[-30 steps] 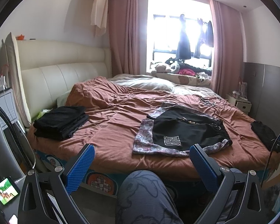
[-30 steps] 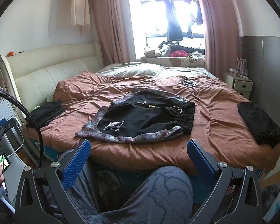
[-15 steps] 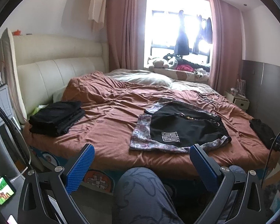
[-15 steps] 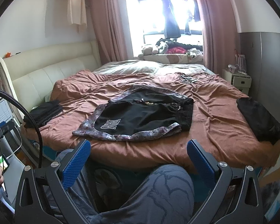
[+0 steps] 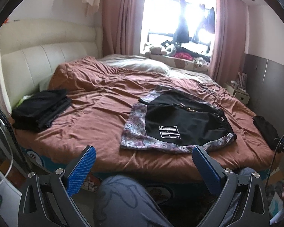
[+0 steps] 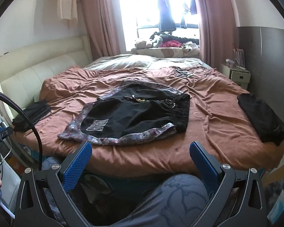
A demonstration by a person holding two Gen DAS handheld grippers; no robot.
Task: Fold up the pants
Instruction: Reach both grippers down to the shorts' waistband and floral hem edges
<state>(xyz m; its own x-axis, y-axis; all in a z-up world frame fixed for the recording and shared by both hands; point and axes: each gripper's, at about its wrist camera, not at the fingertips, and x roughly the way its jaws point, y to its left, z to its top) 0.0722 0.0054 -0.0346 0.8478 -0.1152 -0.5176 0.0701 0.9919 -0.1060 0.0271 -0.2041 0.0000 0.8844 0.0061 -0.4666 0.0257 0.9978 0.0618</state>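
Black shorts (image 5: 179, 121) (image 6: 134, 115) with a white logo and a floral patterned border lie spread flat on the brown bedcover, near the bed's front edge. My left gripper (image 5: 143, 162) is open and empty, short of the bed edge and just in front of the shorts' patterned hem. In the right wrist view my right gripper (image 6: 140, 158) is open too, holding nothing, with the shorts a little beyond and between its blue pads (image 6: 77, 164).
A folded black stack (image 5: 40, 110) (image 6: 30, 113) rests at the bed's left side by the cream headboard (image 5: 34, 64). Another dark folded garment (image 6: 261, 117) (image 5: 265, 130) lies at the right edge. A person's patterned knee (image 5: 126, 202) (image 6: 179, 200) sits below the grippers. Cables hang left.
Both grippers have moved forward toward the bed, so the shorts and bed edge appear closer and lower. Neither gripper has changed its opening.
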